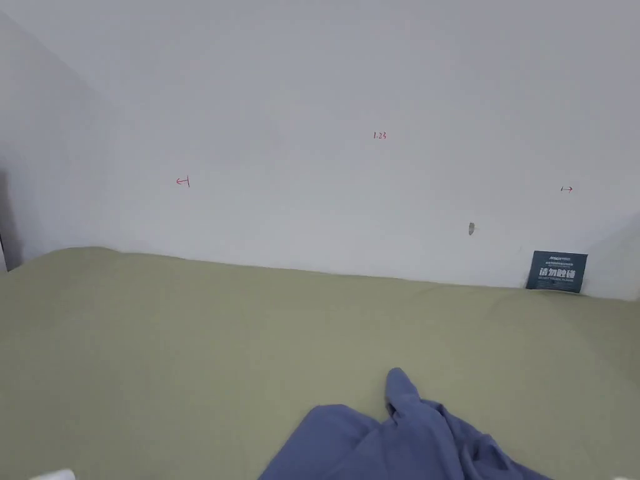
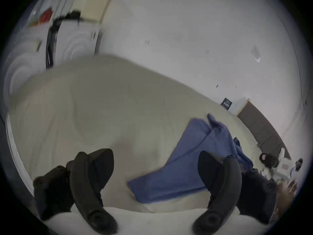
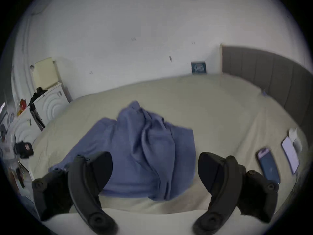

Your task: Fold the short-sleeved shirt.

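the bed spreads ahead of both tools; the blue shirt lies crumpled on it, unfolded, just beyond our right gripper; our left gripper hovers beside it; both gape empty; we judge all folding remains.

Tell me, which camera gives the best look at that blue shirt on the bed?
The right gripper view: the blue shirt lies bunched, nearly whole, between that open gripper's jaws. The left gripper view shows it off to one side, partly behind a jaw; the head view catches just its top edge.
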Available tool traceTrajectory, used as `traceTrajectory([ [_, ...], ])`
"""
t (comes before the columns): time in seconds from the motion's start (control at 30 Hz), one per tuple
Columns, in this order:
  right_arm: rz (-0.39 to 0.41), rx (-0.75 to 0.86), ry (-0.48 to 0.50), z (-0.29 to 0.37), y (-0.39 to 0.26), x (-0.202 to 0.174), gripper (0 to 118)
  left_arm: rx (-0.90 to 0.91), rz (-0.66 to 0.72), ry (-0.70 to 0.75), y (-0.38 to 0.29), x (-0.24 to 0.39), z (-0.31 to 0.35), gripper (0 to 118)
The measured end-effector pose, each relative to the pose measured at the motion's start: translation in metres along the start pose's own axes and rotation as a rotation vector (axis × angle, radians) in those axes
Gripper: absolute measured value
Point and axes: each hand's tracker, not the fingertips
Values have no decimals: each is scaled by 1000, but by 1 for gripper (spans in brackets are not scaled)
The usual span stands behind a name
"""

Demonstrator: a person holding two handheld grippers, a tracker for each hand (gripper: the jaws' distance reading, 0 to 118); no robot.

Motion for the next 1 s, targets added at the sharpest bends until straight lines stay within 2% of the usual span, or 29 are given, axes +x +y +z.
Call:
traceTrajectory([
  [0.07, 42, 49, -10, 10, 10, -9, 105, 17, -57, -3, 13, 11, 11, 104],
  [0.1, 55, 55, -13, 14, 13, -13, 104, 26, -92, -3, 17, 16, 15, 95],
  [0.13, 62, 46, -18, 18, 14, -16, 100, 32, -127, -4, 19, 20, 19, 81],
  [0.17, 73, 29, -27, 20, 16, -19, 90, 36, -166, -16, 20, 22, 20, 61],
  [0.2, 82, 3, -33, 21, 18, -22, 58, 47, -208, -36, 20, 25, 23, 14],
  [0.23, 88, -25, -25, 23, 17, -23, 21, 48, -243, -44, 18, 30, 25, 3],
  [0.27, 98, -77, -7, 23, 15, -24, 0, 44, -276, -37, 14, 37, 27, 3],
  [0.3, 110, -150, 14, 21, 12, -25, 0, 29, -305, -39, 11, 48, 31, 2],
  [0.33, 123, -196, -9, 17, 10, -26, 0, 13, -326, -30, 6, 54, 32, 1],
  [0.4, 111, -229, -57, 15, -5, -30, 0, -56, -346, -67, -5, 62, 30, 1],
  [0.47, 89, -242, -18, 14, -15, -27, 0, -126, -358, -58, -12, 55, 15, 1],
  [0.73, 82, -262, -12, 18, -18, -27, 0, -328, -400, -26, 1, 51, -18, 1],
  [0.83, 69, -258, 5, 18, -13, -23, 0, -500, -393, -150, 19, 33, -50, 2],
  [0.87, 65, -261, 11, 18, -12, -21, 0, -548, -405, -177, 22, 28, -58, 8],
  [0.9, 61, -263, 14, 18, -12, -20, 0, -549, -423, -144, 22, 25, -65, 24],
  [0.97, 63, -270, 16, 18, -12, -19, 0, -572, -453, -90, 22, 30, -63, 79],
  [1.0, 66, -276, 15, 17, -12, -18, 0, -590, -435, -72, 21, 29, -64, 98],
])
